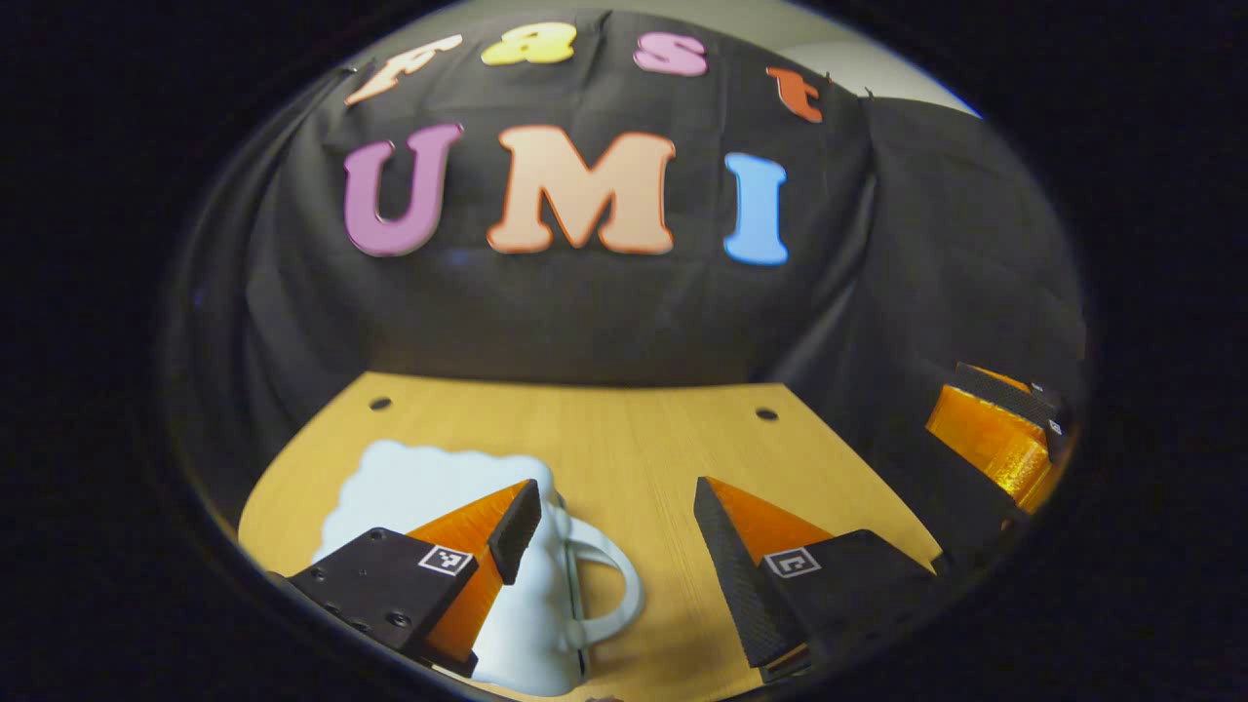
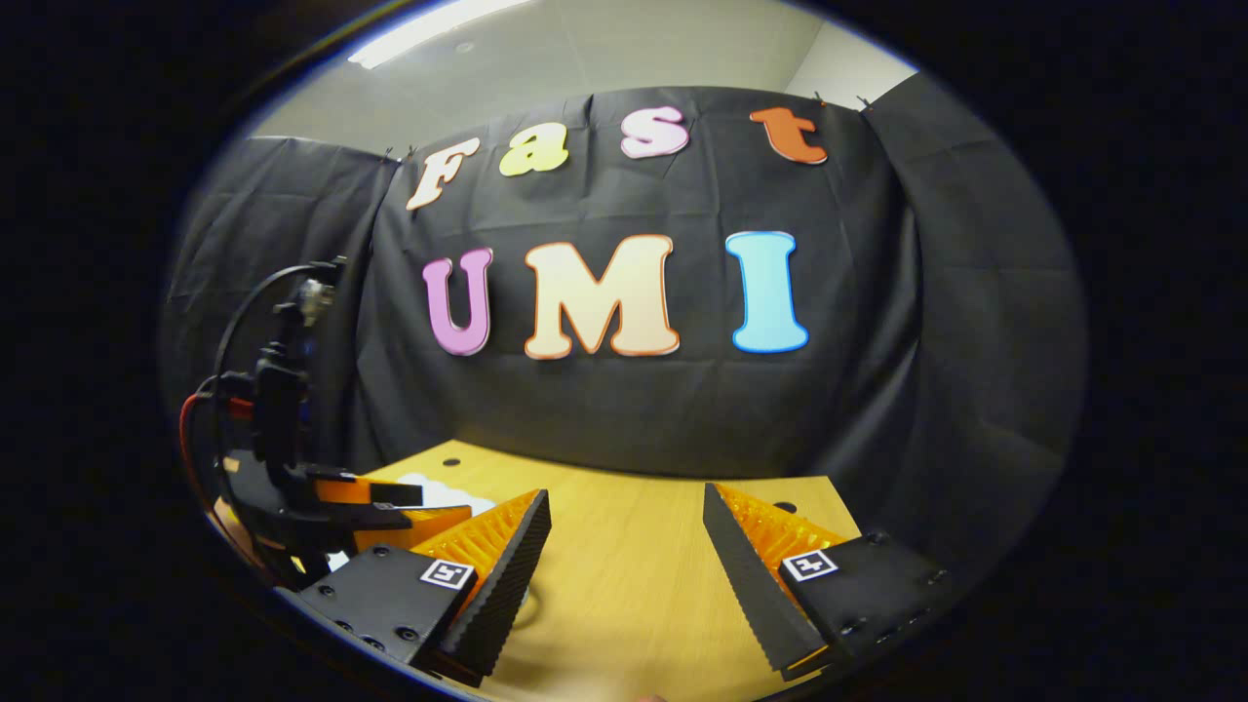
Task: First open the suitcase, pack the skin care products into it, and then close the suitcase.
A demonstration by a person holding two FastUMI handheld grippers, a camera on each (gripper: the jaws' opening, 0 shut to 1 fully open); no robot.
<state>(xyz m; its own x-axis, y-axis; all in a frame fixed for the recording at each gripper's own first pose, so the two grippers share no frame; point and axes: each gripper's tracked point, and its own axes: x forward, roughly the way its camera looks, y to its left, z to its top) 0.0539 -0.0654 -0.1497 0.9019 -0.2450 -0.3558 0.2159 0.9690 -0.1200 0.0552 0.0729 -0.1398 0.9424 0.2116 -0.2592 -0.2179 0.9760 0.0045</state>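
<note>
Two grippers, both mine, jaws wide, nothing held. Left gripper (image 1: 614,536) hovered over table (image 1: 643,439), white suitcase (image 1: 429,487) lying shut under my left finger, handle (image 1: 609,585) facing gap. Right gripper (image 2: 624,546) hung near. Opening step judged pending; next: catch lid edge.

The pale blue scallop-edged suitcase (image 1: 429,487) lies shut and flat on the wooden table (image 1: 643,439), handle facing right.

A black cloth wall (image 2: 624,409) hangs across the middle of the picture. Below it sits a wooden bench (image 2: 624,556). A long ceiling light (image 2: 439,24) glows at the upper left.
</note>
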